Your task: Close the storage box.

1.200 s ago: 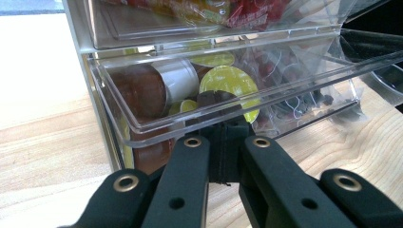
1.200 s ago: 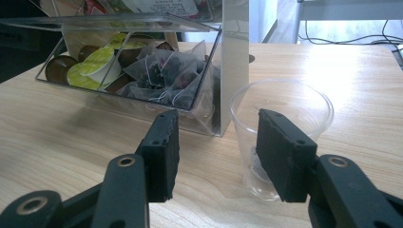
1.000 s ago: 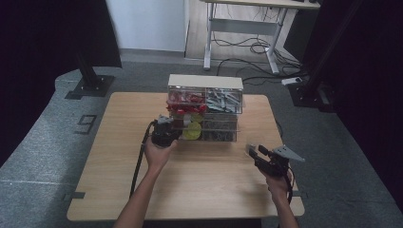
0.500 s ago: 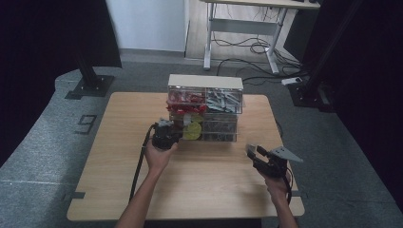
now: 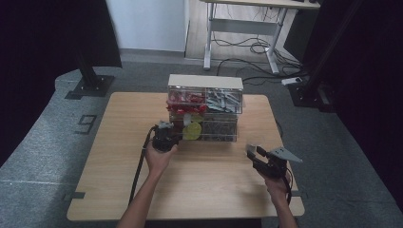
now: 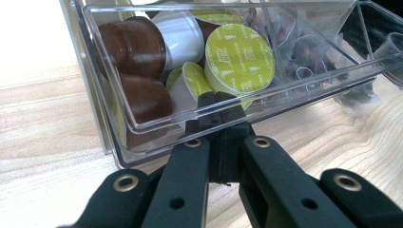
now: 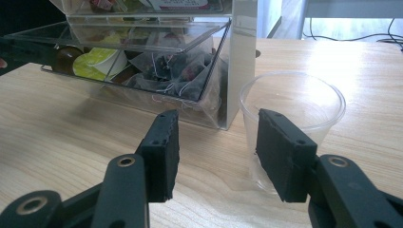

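Drawer (image 6: 142, 128) front's handle hidden behind tongs (image 6: 219, 111), cup (image 7: 294, 109) base perhaps blocked

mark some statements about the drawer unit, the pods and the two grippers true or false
1. The left gripper is shut on the front lip of the clear plastic pull-out drawer. True.
2. That drawer holds only red pods. False: brown pods and a green-lidded coffee pod.
3. The right gripper clamps the clear plastic cup. False: its fingers stand apart, holding nothing.
4. The clear cup stands on the light wooden table beside the drawer unit. True.
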`<state>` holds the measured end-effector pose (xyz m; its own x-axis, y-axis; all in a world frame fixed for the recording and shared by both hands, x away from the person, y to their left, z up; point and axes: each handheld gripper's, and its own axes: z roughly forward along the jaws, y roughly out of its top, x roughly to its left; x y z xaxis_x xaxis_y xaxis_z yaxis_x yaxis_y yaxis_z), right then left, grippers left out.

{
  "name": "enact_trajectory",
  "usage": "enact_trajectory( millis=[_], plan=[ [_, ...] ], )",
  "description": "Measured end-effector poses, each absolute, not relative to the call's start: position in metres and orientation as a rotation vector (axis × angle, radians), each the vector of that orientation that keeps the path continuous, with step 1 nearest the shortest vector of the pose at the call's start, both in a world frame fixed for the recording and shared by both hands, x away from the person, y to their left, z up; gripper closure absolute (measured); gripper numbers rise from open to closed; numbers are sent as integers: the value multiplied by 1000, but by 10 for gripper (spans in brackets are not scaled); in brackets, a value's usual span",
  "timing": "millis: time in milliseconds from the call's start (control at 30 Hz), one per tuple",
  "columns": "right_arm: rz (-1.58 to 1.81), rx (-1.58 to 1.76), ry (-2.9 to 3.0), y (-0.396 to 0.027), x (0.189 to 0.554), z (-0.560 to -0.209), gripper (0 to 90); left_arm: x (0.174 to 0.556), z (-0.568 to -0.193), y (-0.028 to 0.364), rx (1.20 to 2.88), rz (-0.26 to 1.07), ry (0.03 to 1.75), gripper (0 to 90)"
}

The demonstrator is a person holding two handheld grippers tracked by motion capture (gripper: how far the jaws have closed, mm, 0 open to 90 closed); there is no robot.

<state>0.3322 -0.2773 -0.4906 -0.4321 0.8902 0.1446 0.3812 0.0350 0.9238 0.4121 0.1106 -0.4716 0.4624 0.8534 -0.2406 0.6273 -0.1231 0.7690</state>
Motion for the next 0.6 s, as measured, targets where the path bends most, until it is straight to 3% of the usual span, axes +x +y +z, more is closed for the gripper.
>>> enact_trajectory(
  millis=[600],
  plan=[
    [1392, 1286, 1835, -278, 332, -491, 497, 410, -479, 110, 1856, 323, 1256, 900]
  ],
)
